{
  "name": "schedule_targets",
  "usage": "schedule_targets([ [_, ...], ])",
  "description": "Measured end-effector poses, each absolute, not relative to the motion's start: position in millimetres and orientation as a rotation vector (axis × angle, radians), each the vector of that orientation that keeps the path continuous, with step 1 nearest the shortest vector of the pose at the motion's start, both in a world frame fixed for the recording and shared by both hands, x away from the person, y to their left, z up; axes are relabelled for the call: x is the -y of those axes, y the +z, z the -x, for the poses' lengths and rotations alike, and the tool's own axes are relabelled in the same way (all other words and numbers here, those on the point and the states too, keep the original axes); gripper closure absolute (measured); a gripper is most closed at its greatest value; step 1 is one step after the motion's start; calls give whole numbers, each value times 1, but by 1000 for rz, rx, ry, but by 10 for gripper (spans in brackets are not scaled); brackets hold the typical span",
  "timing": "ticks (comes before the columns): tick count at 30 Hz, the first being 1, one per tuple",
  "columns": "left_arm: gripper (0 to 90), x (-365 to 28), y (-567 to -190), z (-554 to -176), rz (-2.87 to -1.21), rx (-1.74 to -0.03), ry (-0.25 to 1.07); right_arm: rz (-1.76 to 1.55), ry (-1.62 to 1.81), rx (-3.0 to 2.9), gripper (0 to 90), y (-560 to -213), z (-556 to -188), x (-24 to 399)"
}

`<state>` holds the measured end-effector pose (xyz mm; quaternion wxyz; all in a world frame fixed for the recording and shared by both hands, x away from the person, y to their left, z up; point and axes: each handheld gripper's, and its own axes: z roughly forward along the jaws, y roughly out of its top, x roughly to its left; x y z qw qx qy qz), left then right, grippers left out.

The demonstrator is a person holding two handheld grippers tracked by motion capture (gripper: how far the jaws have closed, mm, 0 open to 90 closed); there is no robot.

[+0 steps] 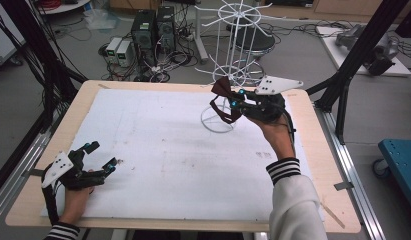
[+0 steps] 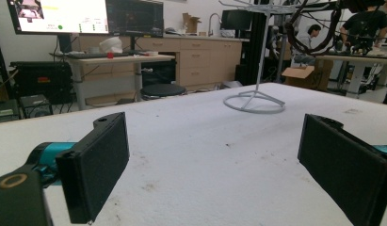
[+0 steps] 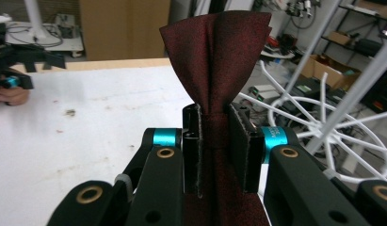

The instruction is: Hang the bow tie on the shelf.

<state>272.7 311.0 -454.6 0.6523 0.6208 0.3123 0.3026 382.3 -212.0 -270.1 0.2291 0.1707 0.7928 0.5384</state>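
A dark red bow tie (image 1: 224, 95) (image 3: 218, 56) is clamped at its knot by my right gripper (image 1: 235, 101) (image 3: 222, 150), which is shut on it above the far right of the table. Its strap loops down below the jaws. Just behind stands a white wire display rack (image 1: 238, 45) (image 3: 332, 103) (image 2: 257, 89) with a ring base on the white mat (image 1: 168, 150). My left gripper (image 1: 99, 156) (image 2: 207, 165) rests at the near left edge of the mat, open, nothing between its pads.
The wooden table rim (image 1: 313, 130) frames the mat. Black frame posts (image 1: 358, 55) rise on the right and left. Computers and cables (image 1: 153, 35) crowd the floor beyond the far edge. A blue cart (image 1: 400, 160) stands to the right.
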Motion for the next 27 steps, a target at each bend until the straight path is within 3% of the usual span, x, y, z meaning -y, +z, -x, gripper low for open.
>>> schedule_targets([
  [27, 98, -311, -455, -273, -1409, -709, 686, -620, 1380, -2126, 765, -275, -402, 212],
])
